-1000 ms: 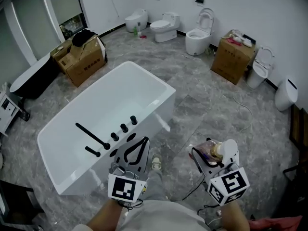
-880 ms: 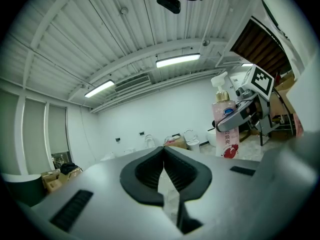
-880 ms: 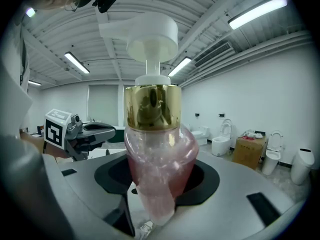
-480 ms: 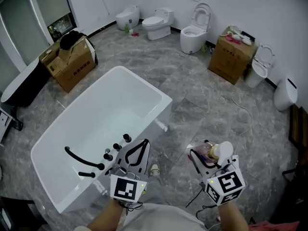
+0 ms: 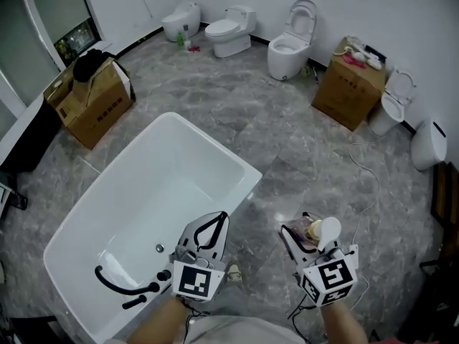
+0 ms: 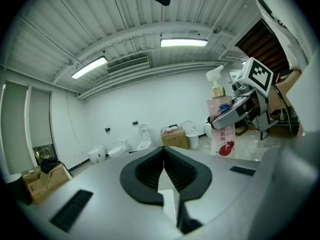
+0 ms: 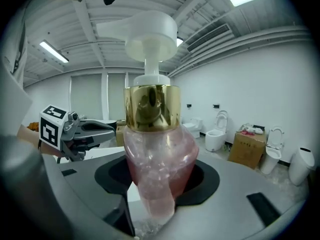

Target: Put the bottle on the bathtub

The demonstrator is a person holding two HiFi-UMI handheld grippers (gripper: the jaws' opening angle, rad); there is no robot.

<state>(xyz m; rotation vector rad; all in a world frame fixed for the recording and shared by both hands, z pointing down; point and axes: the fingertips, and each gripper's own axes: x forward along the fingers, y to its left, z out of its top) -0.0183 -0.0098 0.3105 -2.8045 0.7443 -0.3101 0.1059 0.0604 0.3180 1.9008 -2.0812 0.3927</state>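
Head view: the bottle (image 5: 319, 229) is held by the right gripper (image 5: 305, 236) over the floor, beside the bathtub (image 5: 208, 140), whose rim should be approached level. Left gripper view: the left gripper (image 6: 162, 166) is seen closed and empty. Right gripper view: the jaws are clamped round the bottle's body, and release is best delayed until the base is seated.

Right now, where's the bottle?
Head view, lower right: the bottle is clamped in the right claw, held over the floor to the right of the bathtub, not on it yet.

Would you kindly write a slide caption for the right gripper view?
Right gripper clamped on a pink pump bottle with gold collar; left gripper in the background.
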